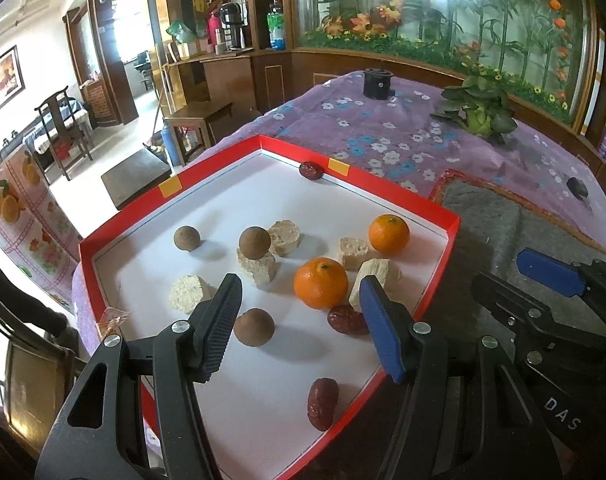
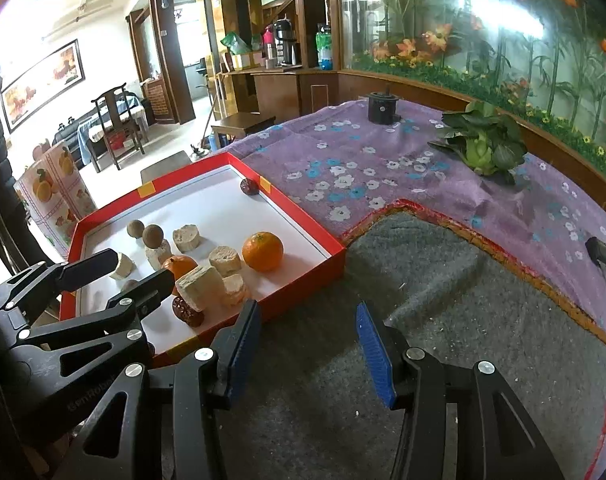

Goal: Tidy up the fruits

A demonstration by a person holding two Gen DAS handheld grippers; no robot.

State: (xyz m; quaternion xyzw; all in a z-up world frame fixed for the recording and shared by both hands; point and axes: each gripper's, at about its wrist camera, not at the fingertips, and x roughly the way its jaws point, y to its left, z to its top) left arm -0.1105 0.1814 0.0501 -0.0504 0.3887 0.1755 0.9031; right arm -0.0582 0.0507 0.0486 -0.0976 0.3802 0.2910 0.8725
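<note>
Left wrist view: left gripper (image 1: 299,320) hangs over the near end of the red tray (image 1: 435,216), jaws apart, nothing between the pads. Below the gap sits a brown longan (image 1: 254,327); a red date (image 1: 346,319) lies touching the near mandarin (image 1: 321,282) just inside the blue finger. Risk: closing here for the longan could roll it off the smooth white floor, and the blue finger may clip the date or nudge the mandarin into the puffed-rice cakes (image 1: 377,276). Second date (image 1: 322,403) lies against the near rim; a third (image 1: 311,170) sits in the far corner, a long reach over everything. One longan (image 1: 255,242) is perched on a cake (image 1: 259,268), likely to topple if bumped. Right wrist view: right gripper (image 2: 307,344) hovers over the grey felt mat (image 2: 443,280), beside the tray wall, jaws parted and empty. The left gripper (image 2: 115,276) sits close on its left; both tools crowd the same tray corner, so collision is the main hazard if both reach in. The far mandarin (image 2: 262,251) is round and free-standing, likely to roll under an off-centre pinch.
</note>
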